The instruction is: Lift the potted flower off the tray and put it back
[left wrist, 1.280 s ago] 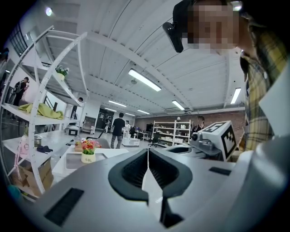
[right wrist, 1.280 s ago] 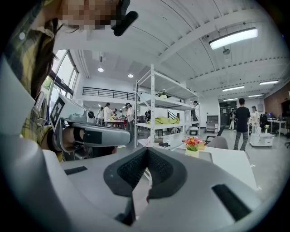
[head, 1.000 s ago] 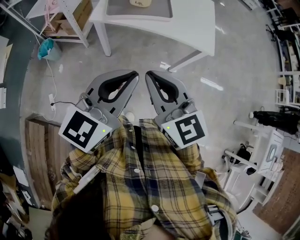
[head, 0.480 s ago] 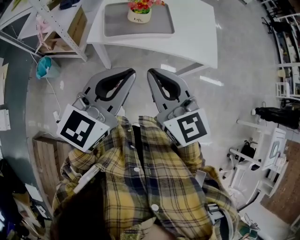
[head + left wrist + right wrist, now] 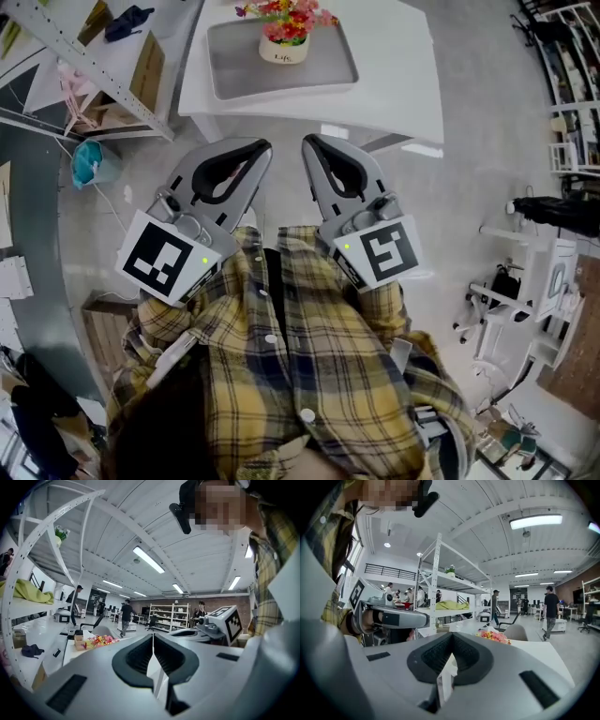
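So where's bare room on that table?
The white table is bare right of the grey tray and in a narrow strip along its near edge. The potted flower crowds the tray's far middle; its near half is free.

Top of the frame: a white pot point(image 5: 284, 52) of red, pink and yellow flowers point(image 5: 287, 19), a grey tray point(image 5: 234, 75), a white table point(image 5: 398, 80). The left gripper point(image 5: 265, 146) and right gripper point(image 5: 307, 141) are grey with black-and-white square markers. At the bottom, a yellow-and-navy plaid shirt point(image 5: 291, 375).
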Action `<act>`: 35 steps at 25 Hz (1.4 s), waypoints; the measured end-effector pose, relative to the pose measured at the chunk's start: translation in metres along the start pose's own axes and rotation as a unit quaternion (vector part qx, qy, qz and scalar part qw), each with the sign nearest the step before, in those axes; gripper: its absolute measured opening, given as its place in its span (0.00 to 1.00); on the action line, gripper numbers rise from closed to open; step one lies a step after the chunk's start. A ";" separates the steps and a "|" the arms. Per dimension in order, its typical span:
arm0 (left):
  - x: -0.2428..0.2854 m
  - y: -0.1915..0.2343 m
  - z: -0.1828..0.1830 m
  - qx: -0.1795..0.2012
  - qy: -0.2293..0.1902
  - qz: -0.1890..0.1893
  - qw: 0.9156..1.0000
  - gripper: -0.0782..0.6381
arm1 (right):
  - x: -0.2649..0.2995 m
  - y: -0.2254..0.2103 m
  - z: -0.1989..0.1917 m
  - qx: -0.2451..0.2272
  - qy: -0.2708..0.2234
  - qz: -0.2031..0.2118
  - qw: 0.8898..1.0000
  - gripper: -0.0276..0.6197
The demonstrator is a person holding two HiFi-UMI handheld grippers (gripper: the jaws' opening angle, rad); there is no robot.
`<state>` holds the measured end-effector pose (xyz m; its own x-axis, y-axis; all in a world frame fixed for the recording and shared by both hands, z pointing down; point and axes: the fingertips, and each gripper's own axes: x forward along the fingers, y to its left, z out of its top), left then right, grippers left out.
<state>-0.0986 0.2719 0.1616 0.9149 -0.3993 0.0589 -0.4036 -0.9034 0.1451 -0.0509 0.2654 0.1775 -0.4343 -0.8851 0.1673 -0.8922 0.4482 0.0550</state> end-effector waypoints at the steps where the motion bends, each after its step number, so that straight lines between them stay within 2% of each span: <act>1: -0.001 0.005 0.001 -0.001 0.001 -0.005 1.000 0.13 | 0.005 -0.001 -0.001 0.001 0.003 -0.007 1.000 0.04; 4: -0.002 0.021 0.003 -0.003 0.001 -0.014 1.000 0.13 | 0.020 -0.001 0.001 -0.003 0.010 -0.024 1.000 0.04; 9: -0.001 0.030 -0.001 -0.021 0.007 -0.019 1.000 0.13 | 0.029 -0.001 -0.002 -0.002 0.030 -0.029 0.999 0.04; 22: 0.008 0.088 -0.007 -0.037 0.010 0.028 0.999 0.13 | 0.085 -0.018 -0.017 0.009 0.058 0.017 0.998 0.04; 29: 0.047 0.124 -0.006 -0.044 0.017 0.030 0.998 0.13 | 0.120 -0.058 -0.015 0.008 0.061 0.016 0.998 0.04; 35: 0.098 0.153 0.013 -0.045 0.009 0.038 0.998 0.13 | 0.145 -0.111 -0.006 0.005 0.069 0.023 0.997 0.04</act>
<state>-0.0711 0.0924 0.1763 0.8824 -0.4616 0.0914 -0.4697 -0.8527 0.2285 -0.0147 0.0878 0.2016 -0.4544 -0.8377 0.3028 -0.8732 0.4861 0.0344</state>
